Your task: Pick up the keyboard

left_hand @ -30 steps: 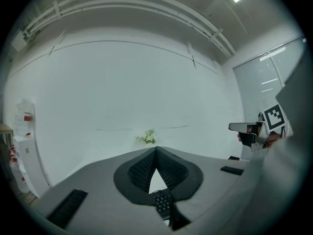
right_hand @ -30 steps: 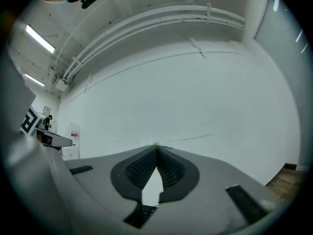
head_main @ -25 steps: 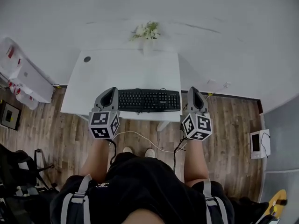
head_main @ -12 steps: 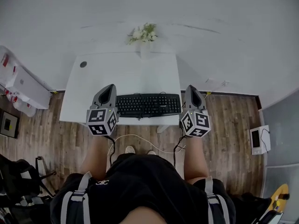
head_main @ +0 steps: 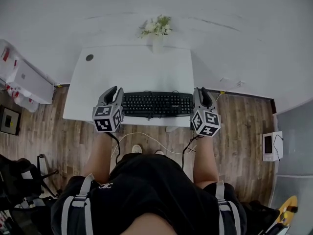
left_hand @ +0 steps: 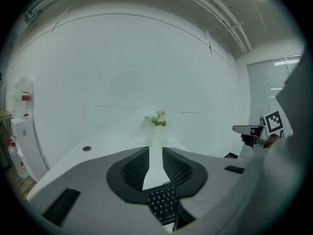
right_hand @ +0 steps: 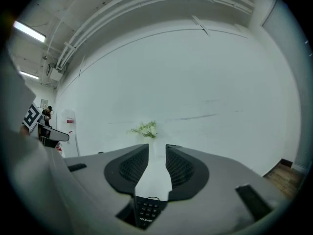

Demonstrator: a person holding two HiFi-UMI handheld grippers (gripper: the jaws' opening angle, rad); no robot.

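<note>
A black keyboard (head_main: 156, 104) lies along the near edge of the white table (head_main: 132, 72). My left gripper (head_main: 114, 94) is at its left end and my right gripper (head_main: 201, 95) at its right end, both pointing away from me. In the left gripper view the jaws (left_hand: 155, 153) are opening, with only bare table in the gap; the keyboard's keys (left_hand: 164, 205) show low by the jaws' base. In the right gripper view the jaws (right_hand: 156, 153) are opening too, with nothing between them and the keyboard's end (right_hand: 145, 210) just below.
A vase of white flowers (head_main: 157, 31) stands at the table's far edge, and a cable hole (head_main: 89, 58) sits at its far left corner. A white cabinet (head_main: 24, 80) stands at the left. A cable (head_main: 146, 138) runs over the wooden floor, and a small device (head_main: 271, 146) lies at the right.
Both grippers have sunk and drawn in beside the keyboard's two ends. Their jaws look wider apart than before.
</note>
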